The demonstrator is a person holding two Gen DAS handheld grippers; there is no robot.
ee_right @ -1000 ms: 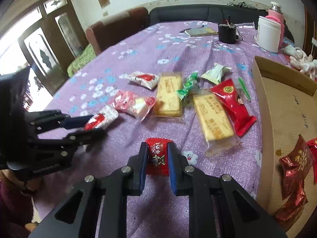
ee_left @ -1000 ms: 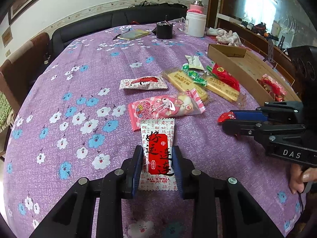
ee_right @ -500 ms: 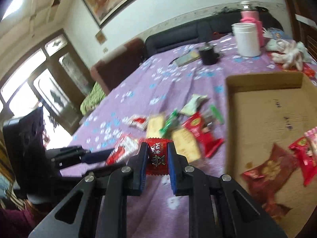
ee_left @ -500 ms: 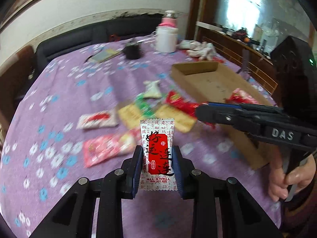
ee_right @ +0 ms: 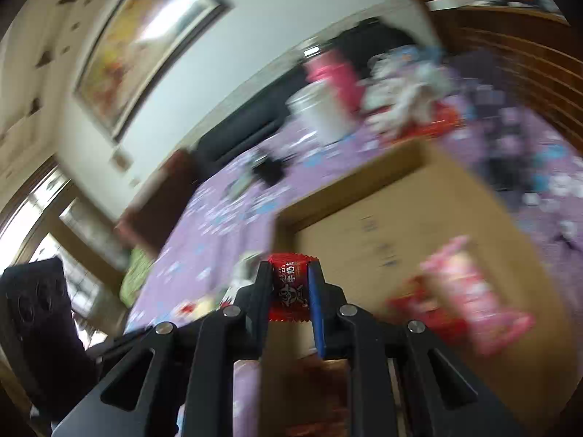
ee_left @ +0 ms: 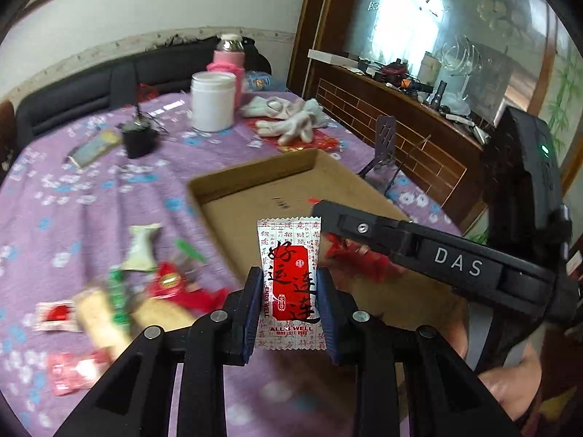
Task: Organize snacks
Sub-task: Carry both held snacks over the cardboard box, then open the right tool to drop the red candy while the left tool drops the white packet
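Both hand-held grippers are carrying snacks above the table. Left gripper [ee_left: 289, 307] is pinching a white packet [ee_left: 289, 284] with a red label and black characters, the blue pads pressing its 2 long edges and the packet standing upright between them. It is hanging over the near left corner of the cardboard box [ee_left: 255, 174], which is lying open on the purple flowered tablecloth [ee_left: 91, 211].

Right gripper [ee_right: 289, 287] is squeezing a small red packet [ee_right: 289, 286] with white print, its jaws nearly together on the wrapper. In the left wrist view the same gripper is reaching in from the right as a black arm marked DAS, with a person's hand [ee_left: 510, 386] wrapping its handle. It too is hanging over the box, where a pink packet [ee_right: 470, 291] and red wrappers [ee_right: 419, 309] are lying on the box floor, though blur is hiding their details.

Left of the box, loose snacks [ee_left: 120, 302] are lying scattered on the cloth: yellow bars, green and red wrappers, a pale packet. Farther back a white jar [ee_left: 213, 102], a pink bottle [ee_left: 227, 62], a black cup [ee_left: 138, 138] and white gloves [ee_left: 291, 123] are sitting on the table.
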